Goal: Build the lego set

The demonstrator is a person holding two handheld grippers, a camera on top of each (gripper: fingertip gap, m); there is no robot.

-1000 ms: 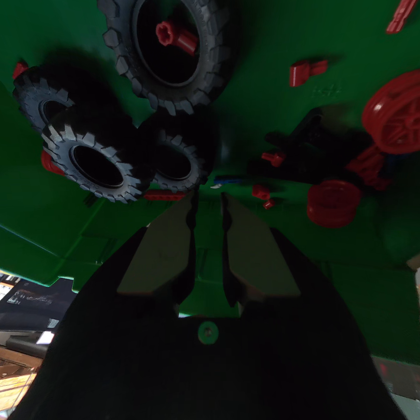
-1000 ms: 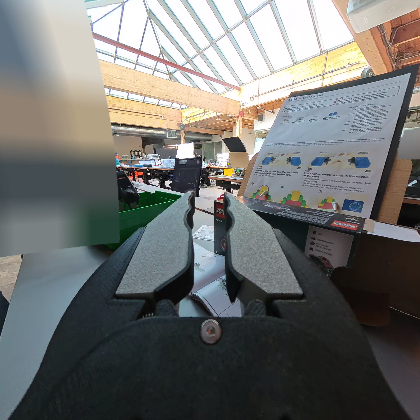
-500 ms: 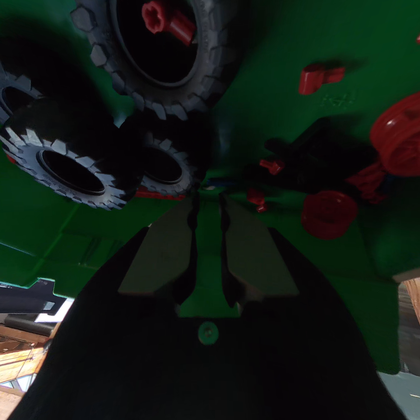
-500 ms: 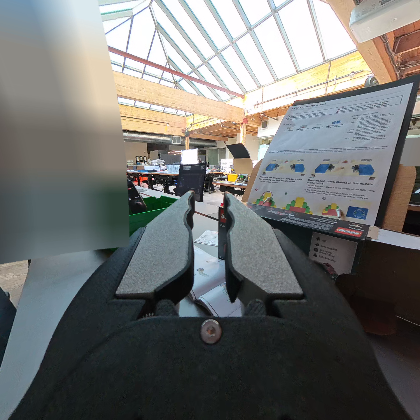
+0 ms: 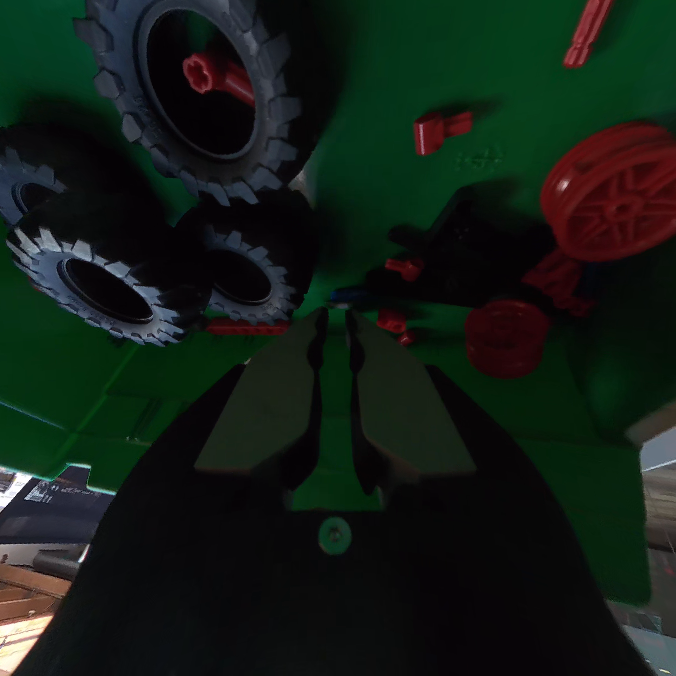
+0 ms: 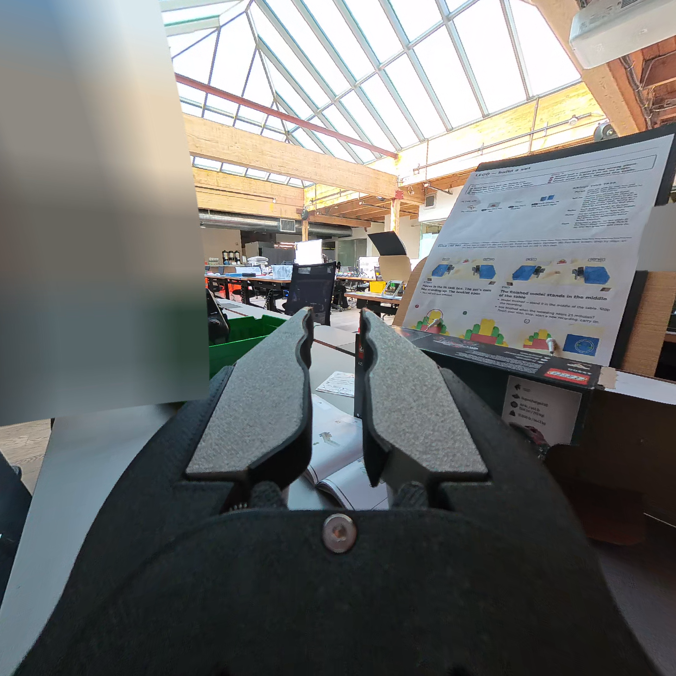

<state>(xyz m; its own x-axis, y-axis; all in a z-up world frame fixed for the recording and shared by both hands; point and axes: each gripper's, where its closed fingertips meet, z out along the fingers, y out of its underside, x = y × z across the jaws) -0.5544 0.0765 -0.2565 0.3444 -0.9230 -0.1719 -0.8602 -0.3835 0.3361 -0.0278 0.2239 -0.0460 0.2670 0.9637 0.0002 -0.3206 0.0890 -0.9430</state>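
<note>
In the left wrist view, my left gripper (image 5: pixel 334 312) reaches down into a green bin (image 5: pixel 384 109) of Lego parts. Its jaws stand a narrow gap apart and hold nothing, with the tips just short of a small blue pin (image 5: pixel 347 293). A red beam (image 5: pixel 245 326) and three black tyres (image 5: pixel 208 95) (image 5: pixel 98 292) (image 5: pixel 248 278) lie to the left. The big tyre has a red connector (image 5: pixel 212 77) inside. A black assembly (image 5: pixel 464 256) and two red wheel hubs (image 5: pixel 614 197) (image 5: pixel 506 338) lie to the right. My right gripper (image 6: pixel 336 314) is open and empty above the table.
Loose red pieces (image 5: pixel 439 130) (image 5: pixel 585 33) lie farther in the bin. In the right wrist view, an open instruction booklet (image 6: pixel 336 450) lies on the grey table (image 6: pixel 91 457). The black Lego box (image 6: pixel 494 358) and a printed sheet on a stand (image 6: pixel 530 263) are right, the green bin (image 6: pixel 237 344) left. Across from one pair of fingers to the other is roughly 60 cm. My left gripper is the nearer one to the red connector (image 5: pixel 212 77): about 10 cm, against 50 cm.
My left gripper's jaws have narrowed while it shifted slightly over the bin, staying at the blue pin. The right gripper has drifted a little and stays open.
</note>
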